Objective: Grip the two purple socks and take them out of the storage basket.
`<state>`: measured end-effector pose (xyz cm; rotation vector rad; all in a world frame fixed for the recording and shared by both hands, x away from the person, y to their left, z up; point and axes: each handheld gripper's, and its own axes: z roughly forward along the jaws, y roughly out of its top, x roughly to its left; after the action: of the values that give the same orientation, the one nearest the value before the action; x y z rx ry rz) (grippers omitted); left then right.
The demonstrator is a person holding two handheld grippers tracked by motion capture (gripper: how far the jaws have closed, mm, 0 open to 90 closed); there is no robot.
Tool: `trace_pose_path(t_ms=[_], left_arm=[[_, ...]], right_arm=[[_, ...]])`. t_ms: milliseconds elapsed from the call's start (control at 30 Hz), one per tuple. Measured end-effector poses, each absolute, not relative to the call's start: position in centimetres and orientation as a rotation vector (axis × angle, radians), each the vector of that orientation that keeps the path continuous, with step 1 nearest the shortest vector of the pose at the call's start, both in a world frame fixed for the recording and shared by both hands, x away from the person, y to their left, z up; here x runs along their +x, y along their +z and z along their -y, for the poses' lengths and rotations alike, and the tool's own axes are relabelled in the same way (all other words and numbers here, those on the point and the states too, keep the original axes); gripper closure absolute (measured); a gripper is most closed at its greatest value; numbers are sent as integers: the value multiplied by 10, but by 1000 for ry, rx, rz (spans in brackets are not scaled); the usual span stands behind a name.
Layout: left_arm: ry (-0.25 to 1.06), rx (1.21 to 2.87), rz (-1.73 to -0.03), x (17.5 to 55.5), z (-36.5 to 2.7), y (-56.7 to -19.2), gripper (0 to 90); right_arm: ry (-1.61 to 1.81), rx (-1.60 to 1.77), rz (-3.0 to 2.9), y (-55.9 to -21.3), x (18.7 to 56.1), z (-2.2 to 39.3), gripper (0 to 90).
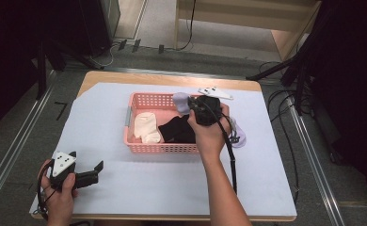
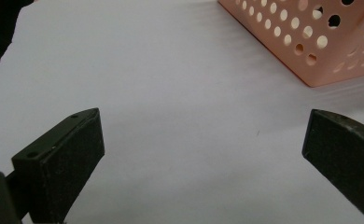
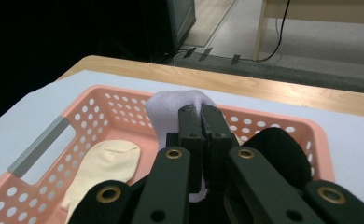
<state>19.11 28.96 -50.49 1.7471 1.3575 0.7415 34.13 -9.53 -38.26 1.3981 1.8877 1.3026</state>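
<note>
Two tools in play. Right tool (image 3: 202,112) clamped on lavender sock (image 3: 171,109), held over pink basket (image 1: 139,99) at desk centre; cream sock (image 1: 146,127) and black sock (image 1: 177,129) inside. Left tool (image 1: 97,172) jaws apart, 7 o'clock of basket, over the desk (image 1: 101,122).

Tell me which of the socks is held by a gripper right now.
The lavender sock: the right gripper has its fingers closed on it above the pink basket. The cream sock and the black sock lie loose inside.
</note>
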Motion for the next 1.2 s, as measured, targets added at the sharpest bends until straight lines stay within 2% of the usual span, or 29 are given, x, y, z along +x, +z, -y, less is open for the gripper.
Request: trace_pose_path(t_ms=[1200], left_arm=[[777,1780,-1343,191,-285,-505,0]], right_arm=[[1292,1480,-1744,-359,323,172,887]])
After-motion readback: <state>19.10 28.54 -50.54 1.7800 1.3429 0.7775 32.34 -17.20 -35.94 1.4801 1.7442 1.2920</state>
